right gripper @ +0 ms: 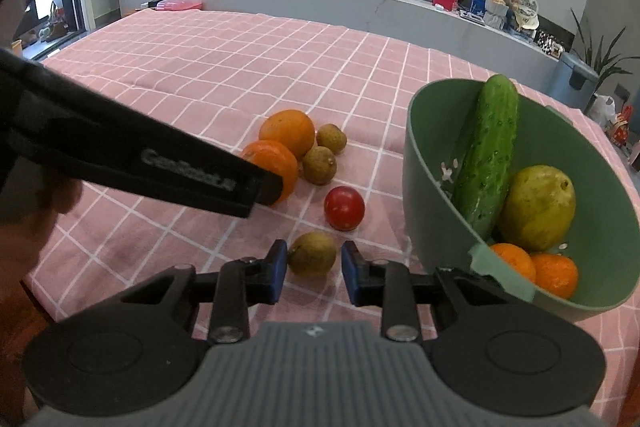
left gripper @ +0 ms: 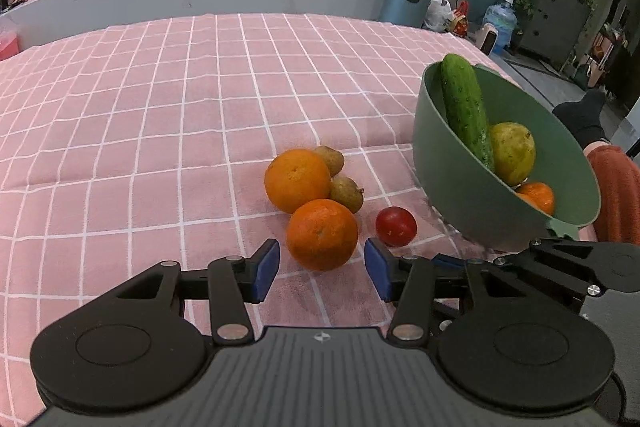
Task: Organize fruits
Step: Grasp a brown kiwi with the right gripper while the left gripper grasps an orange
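Nearest, the right gripper (right gripper: pixel 314 269) brackets a small brown kiwi (right gripper: pixel 312 253), jaws narrowed around it with slivers of gap showing; whether the pads press I can't tell. The left gripper (left gripper: pixel 322 269) stands half open around the near orange (left gripper: pixel 322 234), not touching. The tomato (right gripper: pixel 344 207) lies just beyond. The green bowl (right gripper: pixel 416 163) sits at the tablecloth's (left gripper: pixel 140 107) right edge; beyond, open cloth.
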The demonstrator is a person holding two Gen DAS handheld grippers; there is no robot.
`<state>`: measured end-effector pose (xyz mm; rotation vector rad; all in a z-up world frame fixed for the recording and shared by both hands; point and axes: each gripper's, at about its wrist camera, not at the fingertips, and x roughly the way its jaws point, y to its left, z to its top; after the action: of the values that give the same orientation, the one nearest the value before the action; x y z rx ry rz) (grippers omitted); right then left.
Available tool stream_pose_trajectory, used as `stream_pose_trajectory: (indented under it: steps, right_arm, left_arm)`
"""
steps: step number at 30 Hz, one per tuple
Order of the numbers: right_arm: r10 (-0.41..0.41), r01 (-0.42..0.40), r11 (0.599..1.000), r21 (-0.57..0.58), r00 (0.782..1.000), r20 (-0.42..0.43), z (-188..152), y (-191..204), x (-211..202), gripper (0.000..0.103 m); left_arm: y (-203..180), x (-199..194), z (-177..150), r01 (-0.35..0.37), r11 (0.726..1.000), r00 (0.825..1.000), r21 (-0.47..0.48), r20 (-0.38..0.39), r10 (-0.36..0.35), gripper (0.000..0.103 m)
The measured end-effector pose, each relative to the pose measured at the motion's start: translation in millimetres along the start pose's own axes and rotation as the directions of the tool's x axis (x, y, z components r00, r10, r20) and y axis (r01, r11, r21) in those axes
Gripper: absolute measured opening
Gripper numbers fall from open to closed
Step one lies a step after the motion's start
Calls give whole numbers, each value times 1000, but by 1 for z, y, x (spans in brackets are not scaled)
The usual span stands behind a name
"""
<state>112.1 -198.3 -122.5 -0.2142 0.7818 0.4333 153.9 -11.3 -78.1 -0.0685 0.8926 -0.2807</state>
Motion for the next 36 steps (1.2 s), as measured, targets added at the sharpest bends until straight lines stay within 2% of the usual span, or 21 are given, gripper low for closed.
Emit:
stream_pose_trajectory:
  steps: [5,8,16,26,36]
  right_arm:
    - [20,-20,1000,6,1000,0,-1,-2,3,24]
    - [28,-28,1000,13,1000,2,0,-3,3,24]
    - [45,-45,999,23,999,11,-1,-7,2,23]
    - [65,-65,998,0,996,60,2,-6,-24,23]
    - [52,-51,999,-15,987,152,8,-11,-68,23]
  left_arm:
    - [-2,8,1,2,1000,1000,11,-15,-2,57]
    - [-3,9,3,-2,1000,1000,15,-17,3,48]
    - [-4,7,5,-13,1000,999,12,-34,13,45]
    - [-4,-32,0,-9,999,1000,-33,-5,9,45]
    - [-23,-73,9,21,1000,998,-22,51,-20,45]
